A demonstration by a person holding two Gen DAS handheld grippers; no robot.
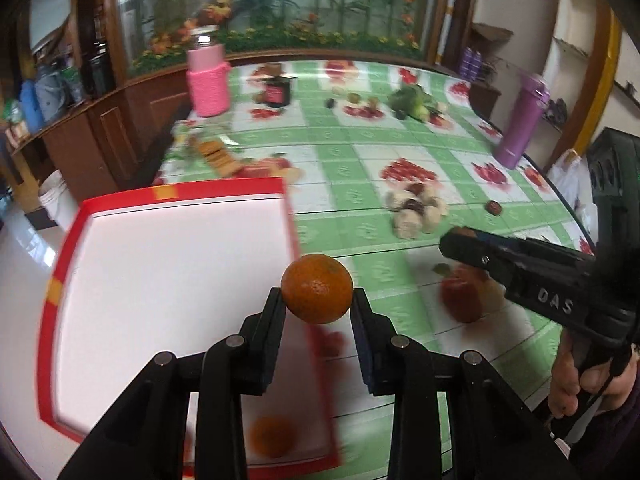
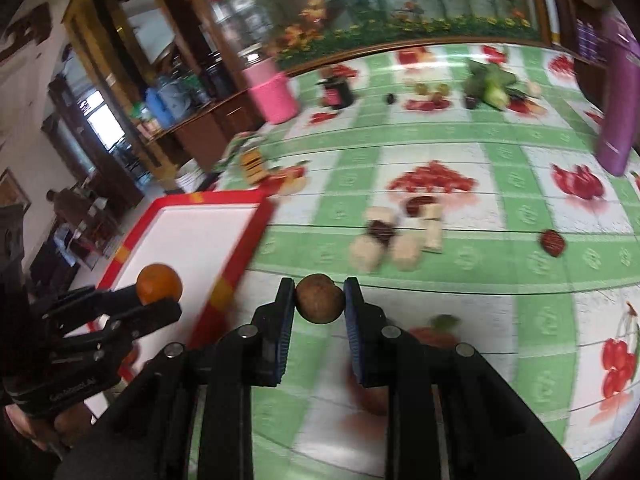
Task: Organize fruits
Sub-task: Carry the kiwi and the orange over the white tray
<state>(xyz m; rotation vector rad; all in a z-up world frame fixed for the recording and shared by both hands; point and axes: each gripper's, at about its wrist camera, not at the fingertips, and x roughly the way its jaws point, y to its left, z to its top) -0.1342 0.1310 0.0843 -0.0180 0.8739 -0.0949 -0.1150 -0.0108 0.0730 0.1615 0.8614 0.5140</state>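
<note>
My left gripper (image 1: 317, 298) is shut on an orange (image 1: 317, 280), held above the right edge of a white tray with a red rim (image 1: 220, 193). A second orange (image 1: 272, 436) lies blurred in the tray's near corner. My right gripper (image 2: 320, 294) is shut on a small round brown fruit (image 2: 320, 300) over the green checked tablecloth, just right of the tray (image 2: 208, 199). In the right wrist view the left gripper (image 2: 160, 300) holds the orange (image 2: 159, 282) over the tray. The right gripper (image 1: 456, 240) enters the left wrist view from the right. A blurred red fruit (image 1: 460, 296) lies on the table below it.
A pile of beige pieces and dark dates (image 2: 396, 232) lies mid-table, with a single date (image 2: 553, 242) to its right. Further back stand a pink bottle (image 1: 208, 80), a dark jar (image 1: 276, 90), green vegetables (image 1: 412, 102) and a purple bottle (image 1: 520, 120). Crackers (image 1: 218, 156) lie behind the tray.
</note>
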